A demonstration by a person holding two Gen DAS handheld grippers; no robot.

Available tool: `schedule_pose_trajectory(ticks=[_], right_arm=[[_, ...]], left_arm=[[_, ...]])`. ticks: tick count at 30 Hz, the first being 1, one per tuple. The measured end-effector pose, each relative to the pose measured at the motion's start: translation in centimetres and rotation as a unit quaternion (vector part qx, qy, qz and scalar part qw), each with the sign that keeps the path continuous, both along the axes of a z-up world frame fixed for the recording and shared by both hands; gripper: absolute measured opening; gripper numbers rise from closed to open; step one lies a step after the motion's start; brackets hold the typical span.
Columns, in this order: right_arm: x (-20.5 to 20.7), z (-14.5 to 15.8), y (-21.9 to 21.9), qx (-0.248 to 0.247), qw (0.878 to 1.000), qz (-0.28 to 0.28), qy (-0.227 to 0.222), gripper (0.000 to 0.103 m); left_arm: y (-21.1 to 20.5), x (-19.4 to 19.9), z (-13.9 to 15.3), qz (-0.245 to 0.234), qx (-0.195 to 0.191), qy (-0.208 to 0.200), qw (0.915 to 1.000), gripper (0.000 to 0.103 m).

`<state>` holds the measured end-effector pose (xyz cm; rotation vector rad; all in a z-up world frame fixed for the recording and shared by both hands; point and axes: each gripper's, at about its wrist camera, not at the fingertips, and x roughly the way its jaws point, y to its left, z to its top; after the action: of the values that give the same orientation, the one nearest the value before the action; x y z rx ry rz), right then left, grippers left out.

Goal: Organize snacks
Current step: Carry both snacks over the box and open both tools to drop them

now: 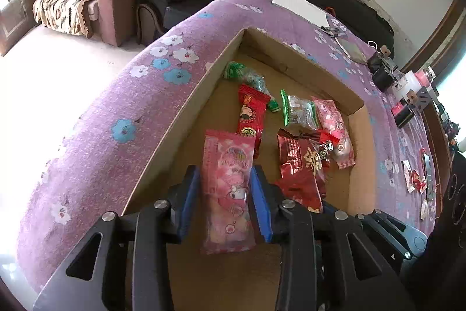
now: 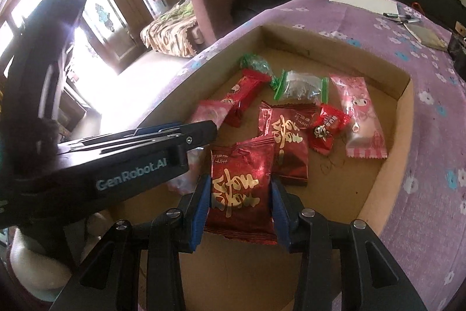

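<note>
Both tongs are clamped on packets over the shallow cardboard tray [image 1: 186, 107]: left tongs [image 1: 224, 200] on a pink cartoon-print wrapper [image 1: 228, 188], right tongs [image 2: 240, 209] on a dark red foil pouch [image 2: 241, 188], probably mid-sort.

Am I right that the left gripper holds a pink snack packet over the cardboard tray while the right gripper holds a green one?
Not quite: the right wrist view shows the right gripper holding a dark red foil packet with gold lettering, not green. The left gripper does hold the pink snack packet over the shallow cardboard tray.
</note>
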<state>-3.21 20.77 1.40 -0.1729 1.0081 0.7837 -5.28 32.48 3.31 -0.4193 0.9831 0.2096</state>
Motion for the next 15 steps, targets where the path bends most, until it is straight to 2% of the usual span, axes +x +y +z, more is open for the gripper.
schedule_pose_trajectory(ticks=[5, 12, 14, 15], right_arm=[[-0.4, 1.0, -0.8, 0.014, 1.0, -0.003, -0.005, 0.044], [-2.2, 2.9, -2.7, 0.028, 0.999, -0.01, -0.028, 0.044], [-2.7, 3.4, -3.4, 0.034, 0.999, -0.013, -0.031, 0.044], [-2.9, 3.5, -3.8, 0.037, 0.999, -0.015, -0.032, 0.044]], left_arm=[[0.0, -1.3, 1.5, 0.003, 0.003, -0.017, 0.9998, 0.034], [-1.3, -4.5, 4.3, 0.001, -0.013, -0.064, 0.9979, 0.034], [-2.0, -5.0, 4.7, -0.002, -0.017, -0.07, 0.9974, 0.042], [-2.6, -5.5, 5.0, -0.003, -0.017, -0.075, 0.997, 0.051]])
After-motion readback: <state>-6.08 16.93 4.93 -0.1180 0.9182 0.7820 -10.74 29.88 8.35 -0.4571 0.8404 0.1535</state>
